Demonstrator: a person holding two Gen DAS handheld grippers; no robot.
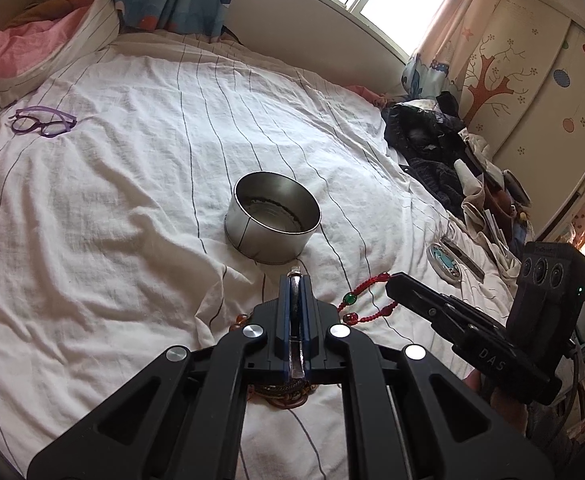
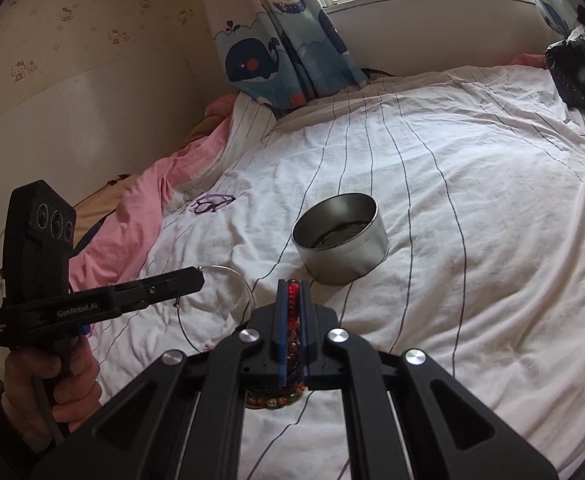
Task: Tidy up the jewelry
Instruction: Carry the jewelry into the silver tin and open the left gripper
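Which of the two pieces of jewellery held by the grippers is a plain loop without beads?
The thin silver wire bangle in the left gripper; the red braided cord bracelet in the right gripper carries green and red beads.

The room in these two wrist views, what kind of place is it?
Most likely a child's bedroom: a bed under a striped white duvet, whale-print curtains at the window, and a wardrobe with a cartoon tree on it.

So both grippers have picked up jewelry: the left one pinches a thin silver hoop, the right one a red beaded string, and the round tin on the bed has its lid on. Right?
Not quite: the round tin has no lid; the right wrist view looks straight into its open top. The rest holds: the left gripper pinches the thin silver hoop, and the right gripper the red beaded string.
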